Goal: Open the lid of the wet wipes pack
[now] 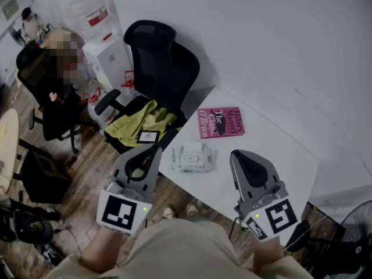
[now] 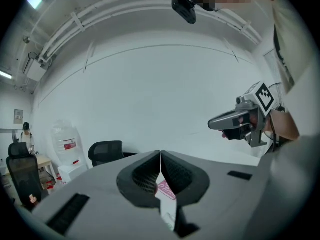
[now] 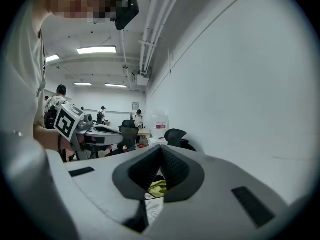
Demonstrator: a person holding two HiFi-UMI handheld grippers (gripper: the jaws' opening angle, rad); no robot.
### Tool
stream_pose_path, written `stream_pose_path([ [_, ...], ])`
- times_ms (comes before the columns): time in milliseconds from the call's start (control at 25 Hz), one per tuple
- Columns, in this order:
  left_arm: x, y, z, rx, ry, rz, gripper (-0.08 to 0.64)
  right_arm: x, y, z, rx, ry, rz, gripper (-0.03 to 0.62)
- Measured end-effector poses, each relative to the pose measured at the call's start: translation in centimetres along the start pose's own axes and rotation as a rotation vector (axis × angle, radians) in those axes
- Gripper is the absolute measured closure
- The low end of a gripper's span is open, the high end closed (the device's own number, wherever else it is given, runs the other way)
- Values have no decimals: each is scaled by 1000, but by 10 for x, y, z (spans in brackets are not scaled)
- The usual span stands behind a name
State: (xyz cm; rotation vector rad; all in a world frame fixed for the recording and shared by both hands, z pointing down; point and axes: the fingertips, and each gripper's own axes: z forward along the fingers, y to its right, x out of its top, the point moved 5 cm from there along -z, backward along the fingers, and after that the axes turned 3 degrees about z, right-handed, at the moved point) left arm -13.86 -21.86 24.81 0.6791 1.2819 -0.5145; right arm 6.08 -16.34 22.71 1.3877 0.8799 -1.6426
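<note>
The white wet wipes pack lies flat near the left edge of the white table; its lid is too small to read. My left gripper is held above the floor just left of the pack, jaws together and empty. My right gripper hovers right of the pack, also shut with nothing in it. In the left gripper view the left gripper shows its pads touching, and the right gripper floats at the right. In the right gripper view the right gripper is shut, and the left gripper shows at the left.
A pink book lies on the table beyond the pack. A black office chair with a yellow-green cloth stands at the table's left corner. A seated person and a water dispenser are further left. A fan is at lower right.
</note>
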Motion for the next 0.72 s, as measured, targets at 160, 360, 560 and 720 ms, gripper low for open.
stream_pose_path([
  [160, -9, 11, -10, -20, -30, -3, 538, -7, -17, -2, 45, -31, 3, 568],
  [360, -20, 15, -15, -16, -64, -21, 538, -13, -29, 0, 74, -40, 8, 568],
  [560, -15, 10, -15, -14, -59, 7, 538, -14, -36, 6, 86, -64, -31, 568],
  [720, -12, 5, -17, -8, -46, 7, 538, -13, -38, 8, 76, -68, -20, 568],
])
